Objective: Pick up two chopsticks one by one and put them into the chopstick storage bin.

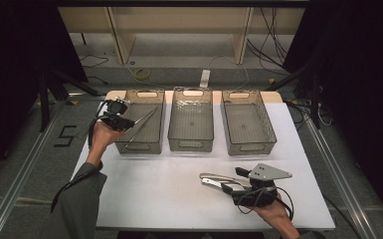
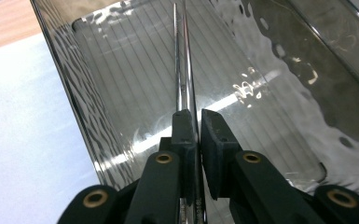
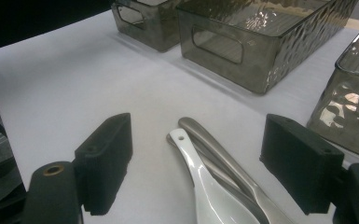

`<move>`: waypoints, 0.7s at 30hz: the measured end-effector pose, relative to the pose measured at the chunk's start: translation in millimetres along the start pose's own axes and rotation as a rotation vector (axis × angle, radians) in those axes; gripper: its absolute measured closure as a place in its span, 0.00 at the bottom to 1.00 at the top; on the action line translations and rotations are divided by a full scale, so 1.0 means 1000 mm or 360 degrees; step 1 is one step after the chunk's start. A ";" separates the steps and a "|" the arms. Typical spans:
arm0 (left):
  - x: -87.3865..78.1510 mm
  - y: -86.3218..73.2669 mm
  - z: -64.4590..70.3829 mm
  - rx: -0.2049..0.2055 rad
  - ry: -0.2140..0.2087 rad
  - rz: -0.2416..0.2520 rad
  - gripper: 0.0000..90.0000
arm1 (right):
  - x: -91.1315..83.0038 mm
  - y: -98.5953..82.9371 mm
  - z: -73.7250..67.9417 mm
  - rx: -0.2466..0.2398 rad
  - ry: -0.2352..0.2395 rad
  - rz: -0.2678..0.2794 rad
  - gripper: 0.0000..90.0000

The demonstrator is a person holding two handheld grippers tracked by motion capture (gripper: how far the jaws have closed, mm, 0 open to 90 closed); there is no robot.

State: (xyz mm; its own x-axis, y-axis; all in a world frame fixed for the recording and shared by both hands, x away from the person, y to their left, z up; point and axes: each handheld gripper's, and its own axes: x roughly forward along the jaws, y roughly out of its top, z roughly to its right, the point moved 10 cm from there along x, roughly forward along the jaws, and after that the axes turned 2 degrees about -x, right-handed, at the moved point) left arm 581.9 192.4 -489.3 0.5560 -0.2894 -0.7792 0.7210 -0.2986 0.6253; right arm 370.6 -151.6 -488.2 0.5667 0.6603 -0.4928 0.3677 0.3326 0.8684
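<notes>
Smoked-grey plastic bins, 3 in number, stand in a row at the far side of the white table (image 1: 169, 189).

Left bin (image 1: 142, 121): the left gripper (image 1: 122, 122) is held at its left rim, jaws pinched shut on a pair of slim metal chopsticks (image 1: 142, 122). These slant across the bin's interior, tips toward the far right corner. The left gripper view looks along the sticks (image 2: 182, 60) over the bin's ribbed floor (image 2: 135, 79), both rods side by side between the pads (image 2: 214, 140).

Middle bin (image 1: 191, 119): translucent, with a cut-out handle on its near wall.

Right bin (image 1: 247, 122): same pattern, standing just beside the middle one.

Near right of the table: the right gripper (image 1: 229, 185), carried low by the person's right hand (image 1: 273, 211), its jaws wide apart and gripping nothing. Between the jaws lie a white ceramic spoon (image 3: 205, 186) and metal cutlery handles (image 3: 219, 149), resting on the table and touching one another. In the high view this cutlery (image 1: 214, 179) projects leftward from the gripper.
</notes>
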 end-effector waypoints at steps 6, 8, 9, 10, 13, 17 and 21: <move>-0.009 0.009 0.005 -0.0042 -0.0029 0.0060 0.67 | 0.000 0.000 0.000 0.0000 0.0000 -0.0001 0.29; -0.014 0.011 0.009 -0.0037 -0.0049 0.0074 0.60 | 0.000 0.000 0.000 0.0000 -0.0001 -0.0001 0.29; -0.016 0.012 0.011 -0.0032 -0.0055 0.0085 0.58 | 0.000 0.000 0.000 0.0001 -0.0001 0.0000 0.29; -0.019 0.012 0.013 -0.0026 -0.0061 0.0082 0.55 | 0.000 0.000 0.000 0.0001 0.0002 0.0001 0.29; -0.025 0.009 0.022 -0.0017 -0.0101 0.0082 0.47 | 0.000 0.000 0.000 -0.0002 0.0001 -0.0003 0.29; -0.033 0.004 0.032 -0.0057 -0.0176 0.0123 0.40 | 0.000 0.000 -0.001 0.0000 0.0004 -0.0002 0.29; -0.041 -0.002 0.043 -0.0066 -0.0237 0.0169 0.35 | 0.001 -0.001 -0.001 -0.0010 0.0002 -0.0010 0.29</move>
State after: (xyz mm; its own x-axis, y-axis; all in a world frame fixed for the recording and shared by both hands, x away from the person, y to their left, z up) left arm 539.6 166.4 -456.8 0.5648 -0.4494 -0.6922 0.6797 -0.2224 0.6990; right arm 370.0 -150.8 -489.2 0.5635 0.6589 -0.4982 0.3668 0.3408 0.8656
